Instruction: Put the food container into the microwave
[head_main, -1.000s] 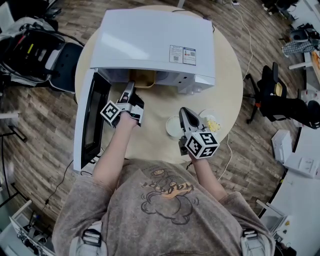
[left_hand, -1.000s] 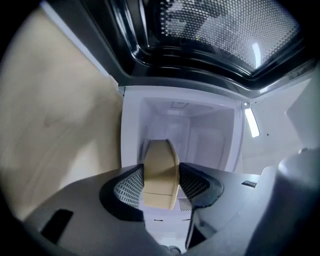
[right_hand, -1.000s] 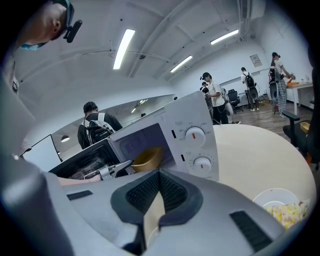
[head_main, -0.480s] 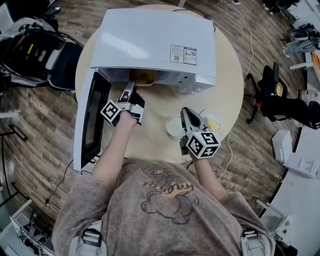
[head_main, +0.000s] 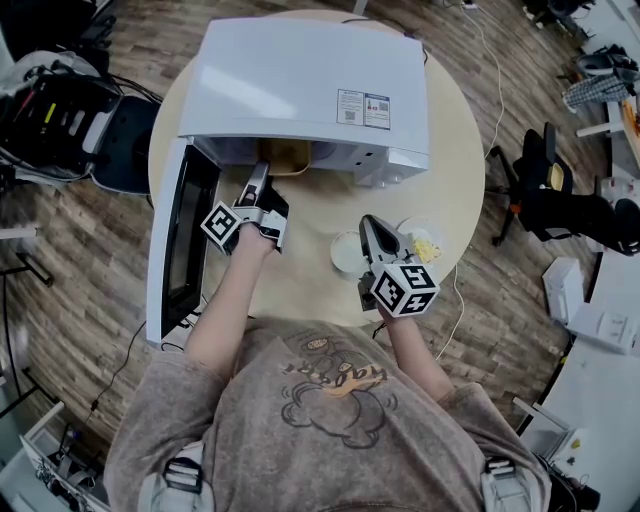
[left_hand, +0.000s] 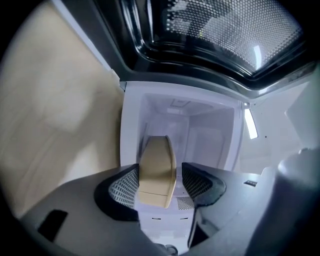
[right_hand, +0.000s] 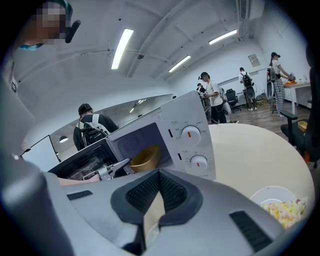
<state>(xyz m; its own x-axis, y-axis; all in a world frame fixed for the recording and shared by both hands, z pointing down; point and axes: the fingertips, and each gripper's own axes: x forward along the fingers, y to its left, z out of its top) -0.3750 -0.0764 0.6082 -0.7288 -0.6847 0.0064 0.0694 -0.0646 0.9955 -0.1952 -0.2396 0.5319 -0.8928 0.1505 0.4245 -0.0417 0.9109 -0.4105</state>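
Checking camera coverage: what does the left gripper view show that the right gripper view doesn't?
Left only: the microwave cavity end-on, with the food container between the left gripper's jaws, which have just been opening; one pad stands clear of it. Right only: the dials, a plate of food, people behind. Both: the container in the cavity, the open door.
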